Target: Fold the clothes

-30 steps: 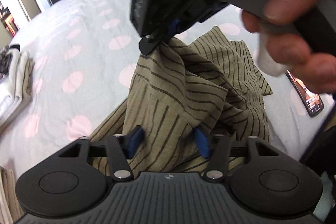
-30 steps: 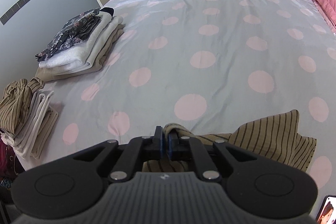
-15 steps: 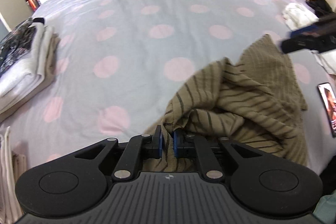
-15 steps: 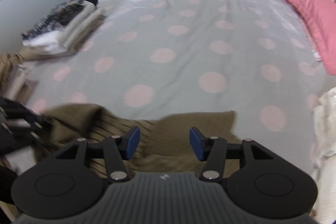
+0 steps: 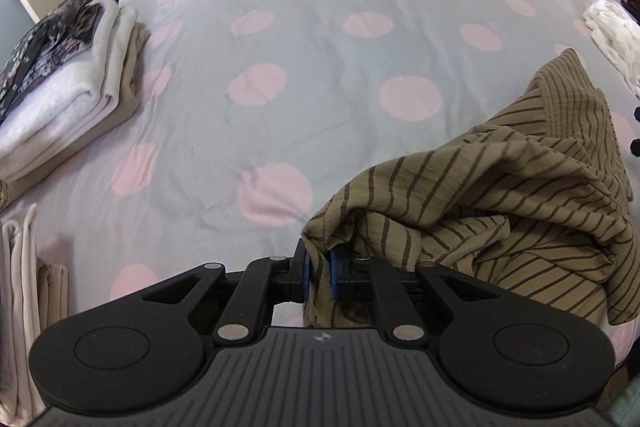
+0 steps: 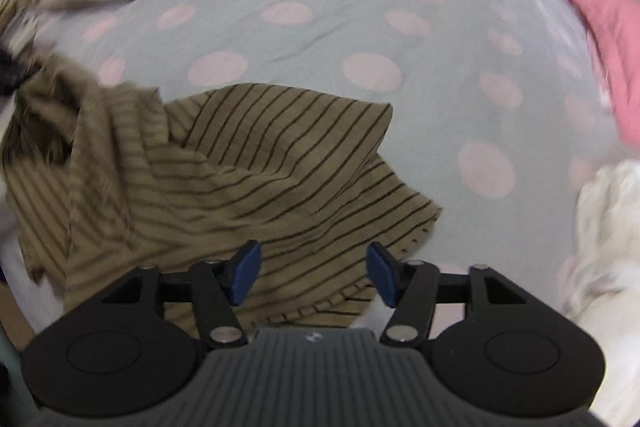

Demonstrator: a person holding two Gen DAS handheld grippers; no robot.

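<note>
Left gripper (image 5: 318,269) pinching a bunched edge of the striped garment (image 5: 500,195) at lower centre — right gripper (image 6: 314,273) spread wide, poised above the cloth (image 6: 248,171) lower middle. Apparently mid-spread on the dotted bedspread (image 5: 320,67); next likely needs a second corner caught. Folded stack (image 5: 60,83) at upper left.

No readable text, no labels, no brands, no numbers — either view
</note>
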